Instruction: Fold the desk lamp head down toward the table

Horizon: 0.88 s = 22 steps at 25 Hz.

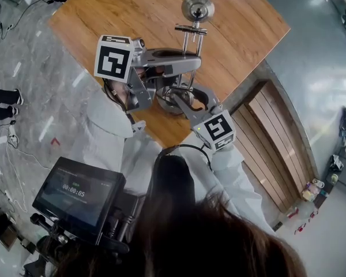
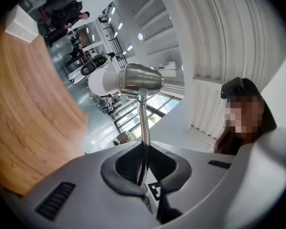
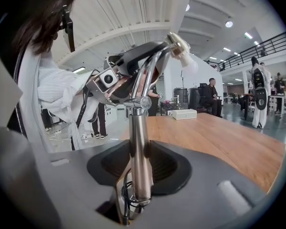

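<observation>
A chrome desk lamp stands on the wooden table (image 1: 127, 10); its round head (image 1: 197, 8) is at the far end of thin twin rods (image 1: 190, 42). My left gripper (image 1: 191, 62) reaches in from the left and is shut on the thin lamp arm (image 2: 144, 123), with the head (image 2: 140, 80) straight ahead of it. My right gripper (image 1: 181, 98) comes from the near side and is shut on the thick upright lamp post (image 3: 138, 142) just above the base; a cable (image 3: 125, 199) runs beside the post. From there the arm slants up to the head (image 3: 178, 44).
A small white box (image 3: 184, 114) lies far back on the table. The table edge (image 1: 242, 79) runs close to the right of the lamp. A monitor (image 1: 78, 196) hangs below near my body. People stand and sit beyond the table (image 3: 210, 94).
</observation>
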Tool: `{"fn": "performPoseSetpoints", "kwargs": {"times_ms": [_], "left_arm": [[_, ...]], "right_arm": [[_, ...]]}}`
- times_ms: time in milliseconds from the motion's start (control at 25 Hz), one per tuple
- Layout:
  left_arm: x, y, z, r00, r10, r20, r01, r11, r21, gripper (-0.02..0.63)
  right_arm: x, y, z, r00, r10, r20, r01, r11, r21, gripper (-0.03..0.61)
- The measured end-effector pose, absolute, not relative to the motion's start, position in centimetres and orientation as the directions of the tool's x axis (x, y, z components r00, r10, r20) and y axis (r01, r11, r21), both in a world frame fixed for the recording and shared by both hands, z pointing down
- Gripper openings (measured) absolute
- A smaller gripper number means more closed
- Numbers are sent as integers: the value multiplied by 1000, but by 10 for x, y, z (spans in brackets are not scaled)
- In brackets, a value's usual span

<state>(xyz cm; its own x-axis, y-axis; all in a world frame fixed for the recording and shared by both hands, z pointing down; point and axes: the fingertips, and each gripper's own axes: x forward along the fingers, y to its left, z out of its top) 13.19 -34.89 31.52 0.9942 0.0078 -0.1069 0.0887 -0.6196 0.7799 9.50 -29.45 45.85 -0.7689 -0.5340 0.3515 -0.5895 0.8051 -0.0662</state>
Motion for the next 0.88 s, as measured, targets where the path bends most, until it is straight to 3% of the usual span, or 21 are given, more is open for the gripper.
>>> {"fn": "performPoseSetpoints", "kwargs": {"times_ms": [240,480,880], "left_arm": [[124,-362,341,988,-61,-142,107,-395,912,21],[122,-365,382,998,-67,-23,6,-255,967,60],[124,-348,419,985,-80,-152,160,109,981,98]], "right_arm": [[84,-283,452,-770,-534,348,-588,806,-64,123],[79,-272,446,-777,-527,344,-579,813,-61,124],[78,-261,443,-786,-527,323,-580,810,-91,129]]}}
